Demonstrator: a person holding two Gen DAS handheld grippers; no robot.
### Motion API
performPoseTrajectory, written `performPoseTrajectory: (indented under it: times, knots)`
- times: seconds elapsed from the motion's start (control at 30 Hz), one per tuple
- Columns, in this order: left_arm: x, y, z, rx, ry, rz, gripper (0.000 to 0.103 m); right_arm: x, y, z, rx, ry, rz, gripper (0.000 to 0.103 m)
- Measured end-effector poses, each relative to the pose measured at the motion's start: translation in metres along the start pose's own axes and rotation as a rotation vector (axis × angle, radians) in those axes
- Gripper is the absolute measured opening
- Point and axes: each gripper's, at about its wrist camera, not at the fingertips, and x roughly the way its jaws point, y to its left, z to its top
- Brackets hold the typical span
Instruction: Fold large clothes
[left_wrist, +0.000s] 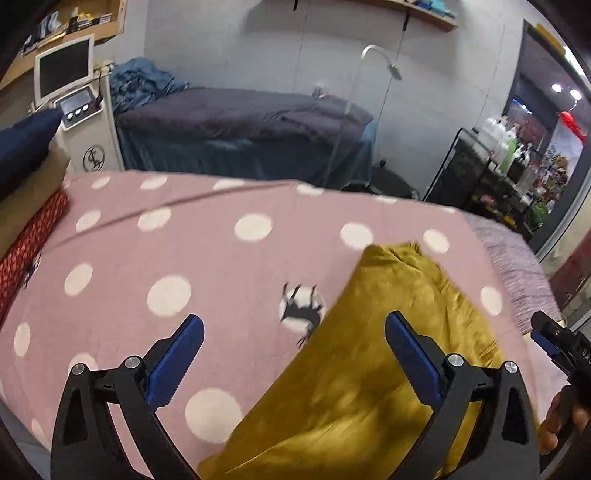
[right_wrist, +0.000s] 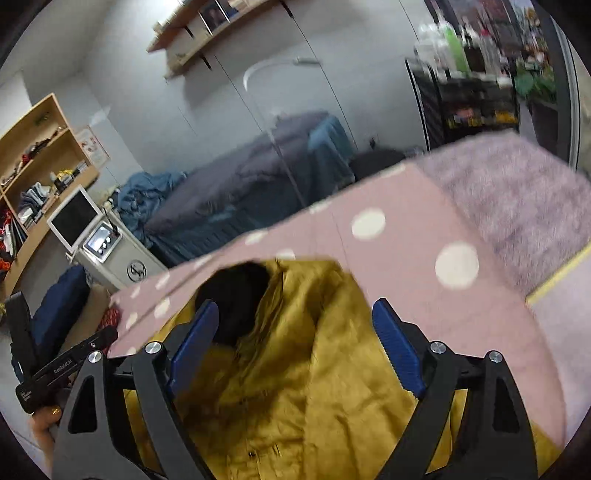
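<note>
a pink polka-dot blanket covers the bed that fills both views, with a mustard-yellow garment lying crumpled on it toward the near right side. behind it stands a second bed in dark bedding, with a white machine with a screen at its left end and a black shelf of bottles to the right.

the right wrist view shows what the left does not: a black patch at the garment's far end, a shaggy lilac throw spread past the blanket's right side, and wooden shelves along the left wall. the left wrist view alone shows a black animal print on one white dot beside the garment's left edge, and a red patterned cloth at the blanket's left border.

the left tongs stand spread above the blanket and the garment's left edge, pinching nothing. the right tongs stand spread over the garment's upper part, also gripping nothing. each view catches the other tool at its margin, with part of a hand on the handle.

the garment's near end runs out of frame under the tongs in both views, and motion blur smears its folds, so its type cannot be told. whether the black patch is a lining or an opening is unclear.

bare blanket lies left of and beyond the garment; the blanket's far edge drops toward the gap before the dark bed.
</note>
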Motion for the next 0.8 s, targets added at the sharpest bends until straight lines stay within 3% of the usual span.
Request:
performPoseTrajectory:
  times: [0.2, 0.3, 0.5, 0.73, 0.8]
  knots:
    - [-0.001, 0.041, -0.081, -0.032, 0.168, 0.029, 0.096, 0.023, -0.042, -0.092, 0.009, 0.189, -0.124, 0.084]
    - [-0.008, 0.050, -0.111, -0.038, 0.181, 0.033, 0.096, 0.016, -0.046, -0.113, -0.020, 0.226, -0.141, 0.084]
    - [-0.023, 0.046, -0.131, -0.065, 0.187, -0.008, 0.096, -0.003, -0.046, -0.135, -0.100, 0.230, -0.175, 0.084]
    - [-0.033, -0.015, -0.156, 0.134, 0.229, -0.055, 0.097, -0.019, -0.036, -0.152, -0.154, 0.251, -0.183, 0.085]
    - [-0.032, -0.030, -0.167, 0.195, 0.231, -0.020, 0.097, -0.018, -0.028, -0.158, -0.171, 0.267, -0.159, 0.084]
